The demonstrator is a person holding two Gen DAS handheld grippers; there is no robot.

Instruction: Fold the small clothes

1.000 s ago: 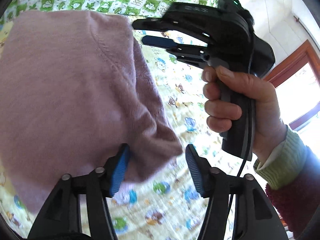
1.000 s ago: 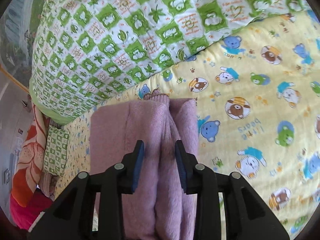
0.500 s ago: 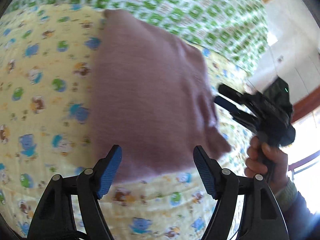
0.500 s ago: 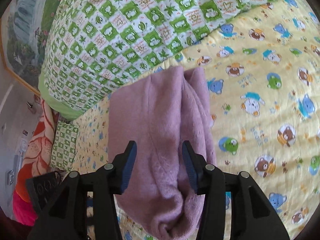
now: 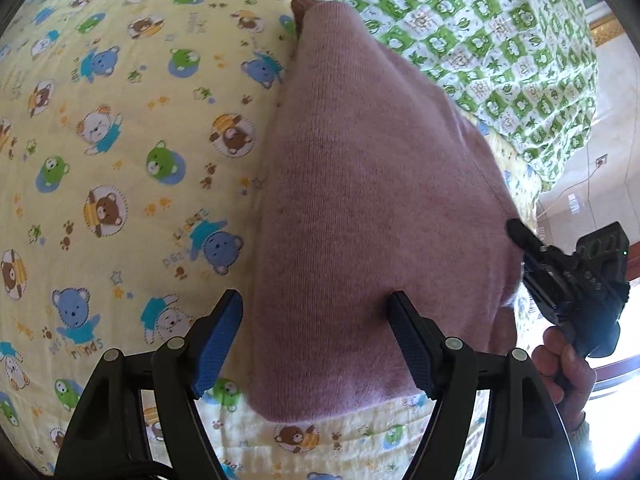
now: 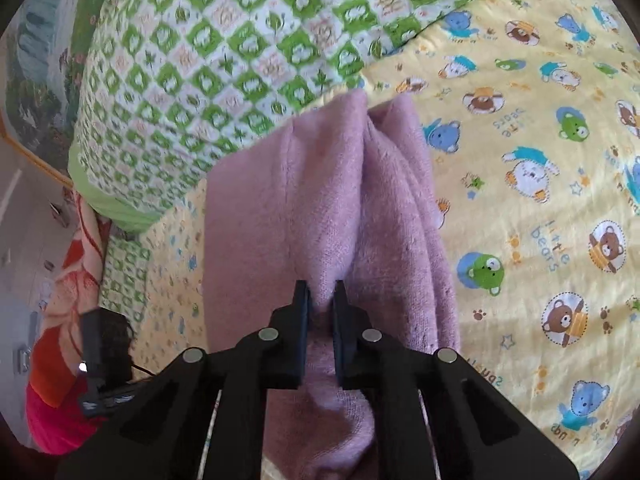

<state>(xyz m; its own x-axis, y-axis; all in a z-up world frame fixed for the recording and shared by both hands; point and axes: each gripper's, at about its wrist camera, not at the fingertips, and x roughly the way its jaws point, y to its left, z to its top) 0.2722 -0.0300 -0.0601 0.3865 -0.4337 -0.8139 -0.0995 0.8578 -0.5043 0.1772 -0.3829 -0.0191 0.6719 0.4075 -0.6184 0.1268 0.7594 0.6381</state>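
A folded mauve knit garment [image 5: 360,200] lies on the yellow bear-print sheet [image 5: 100,160]. My left gripper [image 5: 316,340] is open and empty, its blue pads spread over the garment's near edge. In the right wrist view the garment [image 6: 320,200] shows a raised fold down its middle. My right gripper [image 6: 321,304] is shut on that fold near the garment's near end. The right gripper also shows in the left wrist view [image 5: 568,280], held by a hand at the garment's right corner.
A green-and-white checked quilt [image 6: 220,60] lies bunched along the far side of the bed, touching the garment's far end. An orange and pink blanket [image 6: 60,320] lies at the left. The bear-print sheet [image 6: 540,200] spreads to the right.
My right gripper closed on the garment's middle fold. My left gripper stayed open and moved closer over the garment's near edge.
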